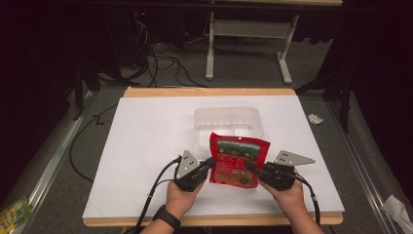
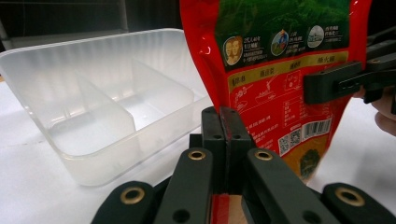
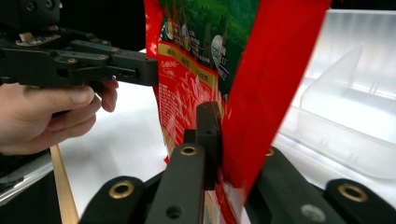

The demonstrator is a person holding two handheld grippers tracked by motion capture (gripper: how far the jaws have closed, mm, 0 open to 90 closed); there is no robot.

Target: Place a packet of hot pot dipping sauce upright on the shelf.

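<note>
pouch: red foil packet, green landscape panel at top, yellow band, printed text, barcode and QR codes lower down
state: sealed, glossy, slightly creased
pose: held up off the table, tilted, printed face toward the near edge
grip: pinched at left and right side edges between black fingers
place: over the near middle of the table, just in front of the clear divided tray

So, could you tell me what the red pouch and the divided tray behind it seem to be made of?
The red pouch looks like glossy printed plastic film: light glints off it and it creases between the grippers' closed jaws. The divided tray looks like frosted, translucent plastic, probably thin and moulded: the white table shows faintly through its walls, and its corners are rounded.
</note>
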